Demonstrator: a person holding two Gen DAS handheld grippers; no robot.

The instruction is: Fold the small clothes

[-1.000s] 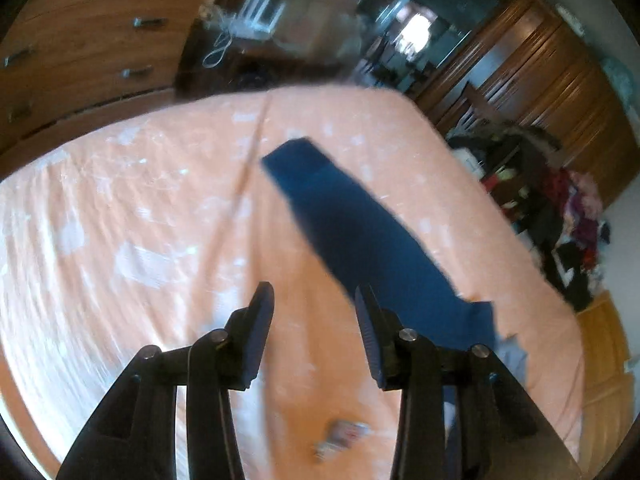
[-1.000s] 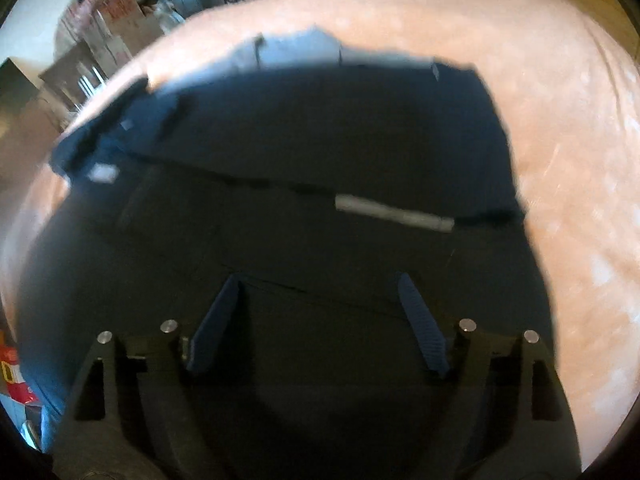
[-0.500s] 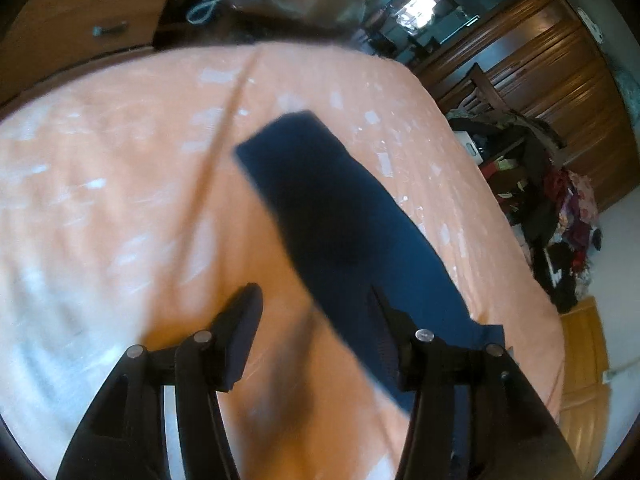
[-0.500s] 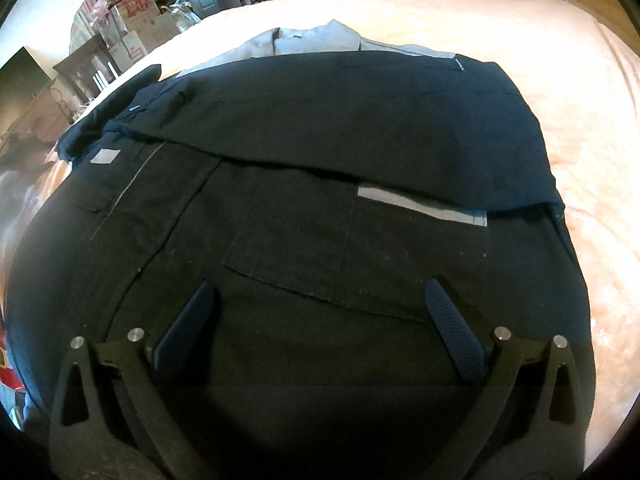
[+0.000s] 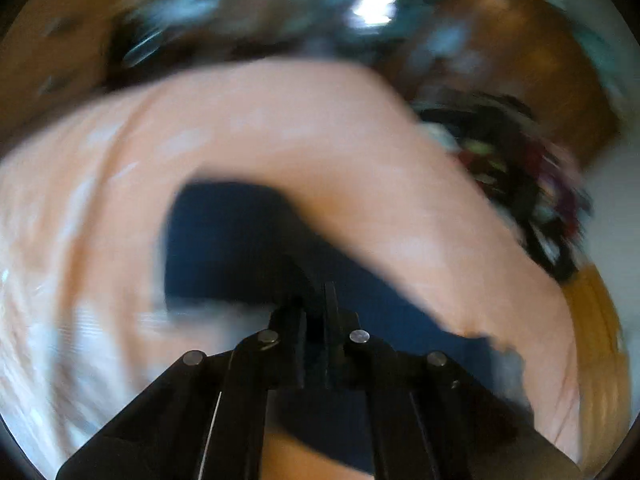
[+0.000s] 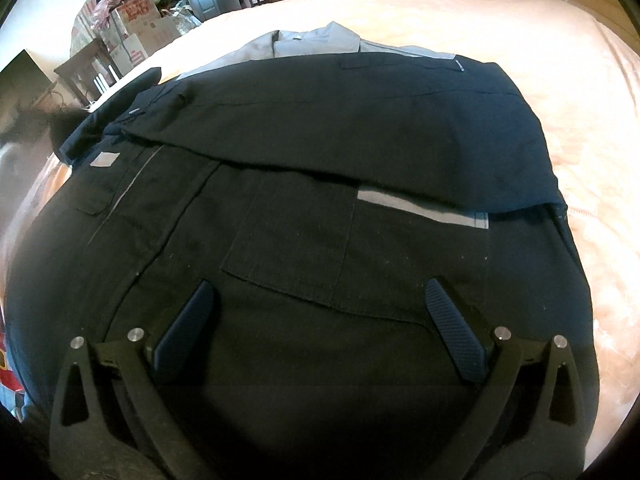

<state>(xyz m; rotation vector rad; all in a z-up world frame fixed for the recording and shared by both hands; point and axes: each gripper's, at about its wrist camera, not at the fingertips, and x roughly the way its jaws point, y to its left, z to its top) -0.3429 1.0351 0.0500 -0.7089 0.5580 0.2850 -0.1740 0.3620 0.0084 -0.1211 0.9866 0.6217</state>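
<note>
Left tongs [image 5: 316, 300]: clamped on the leg [image 5: 240, 240], which trails across the bed [image 5: 360, 140].
Right tongs [image 6: 320, 312]: spread wide, empty, over the trousers [image 6: 300, 240].
Risk: the thin pinch may slip mid-swing, dropping the leg crooked.

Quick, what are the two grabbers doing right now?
Left gripper: shut, pinching the navy cloth.
Right gripper: open, holding nothing, over the dark trousers.

bed [image 6: 560, 60] peach cover | wooden wardrobe [image 5: 520, 60] | cardboard boxes [image 6: 136, 32]
</note>
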